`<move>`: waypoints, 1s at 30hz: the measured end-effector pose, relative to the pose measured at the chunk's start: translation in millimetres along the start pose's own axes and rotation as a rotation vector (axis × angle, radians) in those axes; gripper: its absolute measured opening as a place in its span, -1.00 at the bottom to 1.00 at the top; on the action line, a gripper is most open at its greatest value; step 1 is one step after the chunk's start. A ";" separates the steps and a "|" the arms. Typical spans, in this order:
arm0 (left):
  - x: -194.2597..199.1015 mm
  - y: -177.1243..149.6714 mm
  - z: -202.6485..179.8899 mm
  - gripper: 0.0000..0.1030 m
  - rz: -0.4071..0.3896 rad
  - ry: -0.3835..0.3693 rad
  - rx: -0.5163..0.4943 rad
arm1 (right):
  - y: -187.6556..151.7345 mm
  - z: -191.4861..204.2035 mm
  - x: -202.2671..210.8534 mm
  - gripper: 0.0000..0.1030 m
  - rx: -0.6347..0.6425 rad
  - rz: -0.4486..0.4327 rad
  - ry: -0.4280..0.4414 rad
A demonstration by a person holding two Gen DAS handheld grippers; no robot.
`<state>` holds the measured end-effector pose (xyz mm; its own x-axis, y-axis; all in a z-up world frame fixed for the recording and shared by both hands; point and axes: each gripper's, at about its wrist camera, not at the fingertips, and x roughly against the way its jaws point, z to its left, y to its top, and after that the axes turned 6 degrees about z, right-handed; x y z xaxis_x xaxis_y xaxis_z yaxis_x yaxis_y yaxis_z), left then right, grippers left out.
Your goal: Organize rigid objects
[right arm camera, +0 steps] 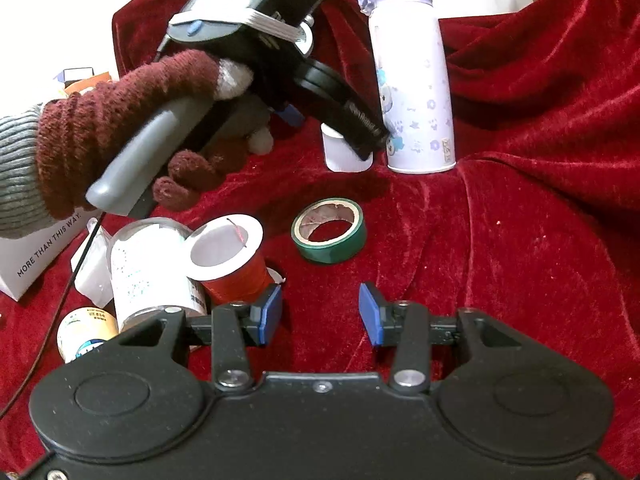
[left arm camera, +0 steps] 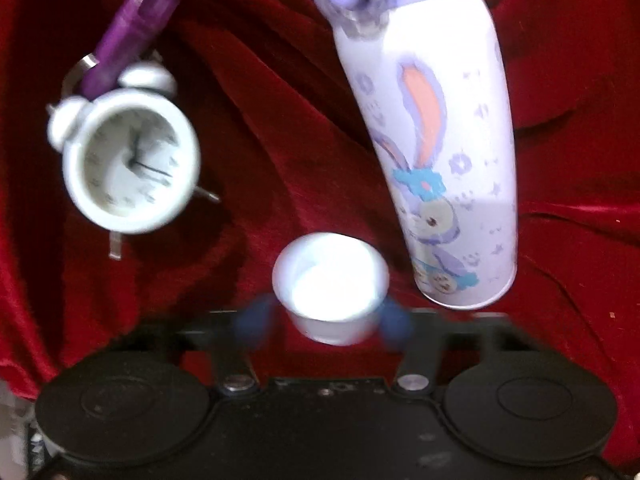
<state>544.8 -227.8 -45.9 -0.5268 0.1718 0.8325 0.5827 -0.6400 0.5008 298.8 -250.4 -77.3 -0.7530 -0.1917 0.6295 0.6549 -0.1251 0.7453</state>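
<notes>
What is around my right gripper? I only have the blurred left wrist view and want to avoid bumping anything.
Observer: The right gripper is open and empty, above the red cloth.
Operator: Anything ahead of it?
Observer: A green tape roll lies flat just beyond its fingertips.
Operator: And to the sides?
Observer: A red thread spool sits close to one blue pad, on the view's left.
</notes>
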 end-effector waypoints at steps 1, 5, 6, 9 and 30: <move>0.0 -0.4 1.6 -0.13 -0.002 -0.005 0.011 | 0.0 0.4 0.3 -0.15 0.002 0.000 -0.001; 19.5 -9.8 12.6 -0.14 -0.049 0.024 0.061 | -0.6 1.9 0.8 -0.15 0.010 0.001 -0.009; 28.0 -14.1 18.5 -0.14 -0.063 0.026 0.083 | -0.4 2.0 0.6 -0.15 0.011 0.001 -0.011; 71.1 -33.9 41.4 -0.14 -0.129 0.013 0.181 | -0.2 2.1 0.6 -0.15 0.011 0.002 -0.012; 189.3 -294.6 60.8 -0.13 0.095 -0.028 0.473 | 9.2 32.5 1.2 -0.06 0.159 0.065 -0.211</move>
<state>311.0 38.8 -21.5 -0.4440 0.1534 0.8828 0.8485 -0.2447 0.4693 301.8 -220.1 -62.5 -0.7175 0.0154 0.6964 0.6964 0.0382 0.7166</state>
